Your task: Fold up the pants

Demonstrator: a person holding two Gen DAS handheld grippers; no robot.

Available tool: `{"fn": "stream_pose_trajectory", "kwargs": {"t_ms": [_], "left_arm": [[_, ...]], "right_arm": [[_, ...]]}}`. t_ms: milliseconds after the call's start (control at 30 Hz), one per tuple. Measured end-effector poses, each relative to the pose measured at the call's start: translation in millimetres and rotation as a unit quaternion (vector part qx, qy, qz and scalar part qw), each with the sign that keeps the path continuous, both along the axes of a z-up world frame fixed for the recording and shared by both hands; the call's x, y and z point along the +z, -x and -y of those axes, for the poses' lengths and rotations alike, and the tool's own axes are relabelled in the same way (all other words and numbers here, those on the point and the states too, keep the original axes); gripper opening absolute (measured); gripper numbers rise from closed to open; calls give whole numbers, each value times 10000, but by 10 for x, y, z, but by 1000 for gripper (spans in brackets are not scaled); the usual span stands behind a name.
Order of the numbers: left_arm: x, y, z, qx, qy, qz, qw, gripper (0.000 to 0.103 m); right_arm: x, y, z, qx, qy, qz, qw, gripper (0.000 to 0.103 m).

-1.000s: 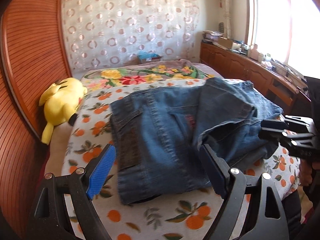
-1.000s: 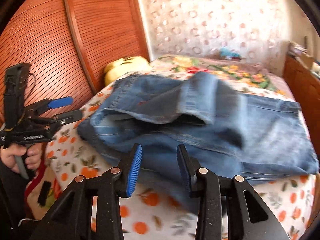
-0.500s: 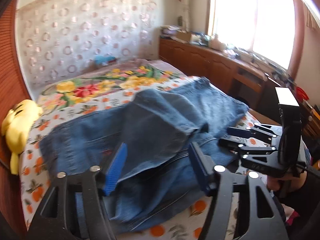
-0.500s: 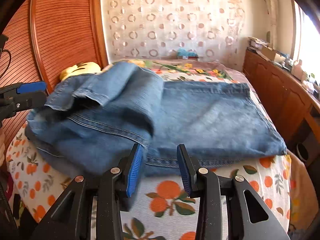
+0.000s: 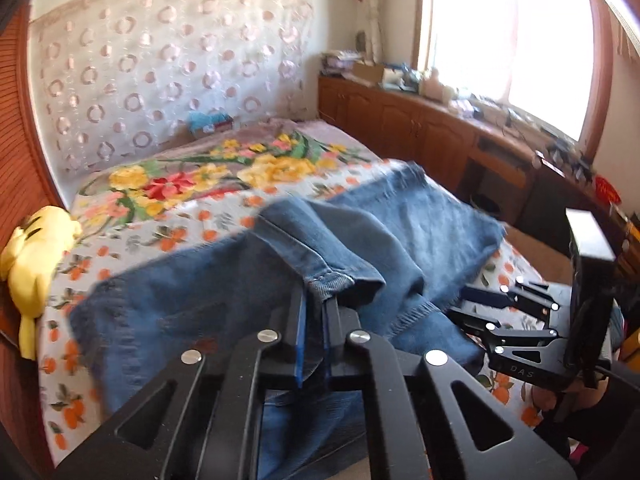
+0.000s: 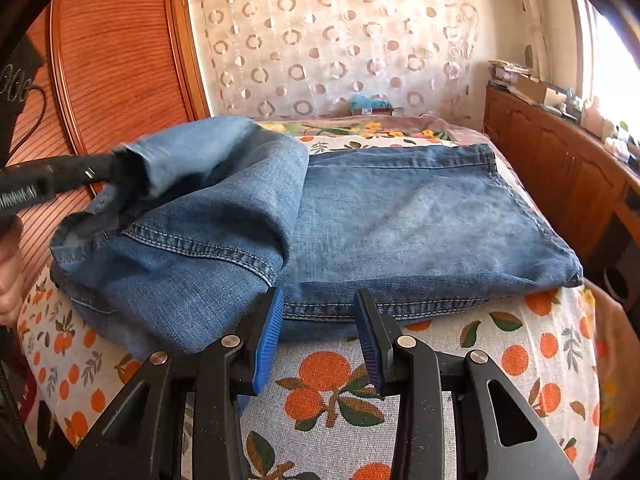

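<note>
The jeans (image 6: 400,232) lie across the near end of the bed (image 6: 552,344), one end flat toward the bed's right edge, the other bunched and lifted near the left edge. A second ago the left gripper (image 5: 314,344) stood wide open over the denim; now its blue pads have closed onto a hemmed fold of the jeans. The right gripper (image 6: 318,344) has dropped to the near seam, jaws part open and empty. By my reading, a fold is starting.

An orange-print bed (image 6: 540,344) carries blue jeans (image 6: 400,220) and a yellow plush (image 5: 32,256).
</note>
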State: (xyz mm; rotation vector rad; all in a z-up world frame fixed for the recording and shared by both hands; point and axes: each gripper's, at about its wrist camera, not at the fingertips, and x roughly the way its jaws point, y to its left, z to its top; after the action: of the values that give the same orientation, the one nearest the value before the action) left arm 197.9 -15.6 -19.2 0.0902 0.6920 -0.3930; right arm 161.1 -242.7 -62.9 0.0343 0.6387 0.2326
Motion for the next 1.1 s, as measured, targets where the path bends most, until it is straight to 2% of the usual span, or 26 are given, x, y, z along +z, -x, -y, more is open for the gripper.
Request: {"fn": "stream_pose_trajectory", "kwargs": {"t_ms": [167,400,533,700,833,933,967,1100], "left_arm": [[282,44,-540,541,109,273,9981,2],[465,-34,-1157,1128,55,406,9928,2],[395,-131,-1437,1392,49,286,9898,2],[84,-180,-1551,1545,-56,-48,9880,3],[-139,-96,-1571,1591,-149,-277,9868,24],[-253,69,-1591,1549,-59,-327,9874,42],[-274,124,-1590,1545,-23,-319,9875,45],[-323,341,-1491,1487,119,-255,9885,45]], "right_arm": [[-26,-24,93,-36,-138,-9,9999,38],[-47,-81,118,-63,-177,-30,9998,38],[-47,-89,116,-66,-165,-47,9998,38],[-42,-100,88,-58,-129,-81,9999,38],[-40,-109,89,-58,-120,-89,9999,38],[-37,-125,87,-53,-106,-103,9999,38],[-39,-123,89,-47,-106,-110,9999,38],[-43,-137,100,-39,-91,-129,9999,38]]}}
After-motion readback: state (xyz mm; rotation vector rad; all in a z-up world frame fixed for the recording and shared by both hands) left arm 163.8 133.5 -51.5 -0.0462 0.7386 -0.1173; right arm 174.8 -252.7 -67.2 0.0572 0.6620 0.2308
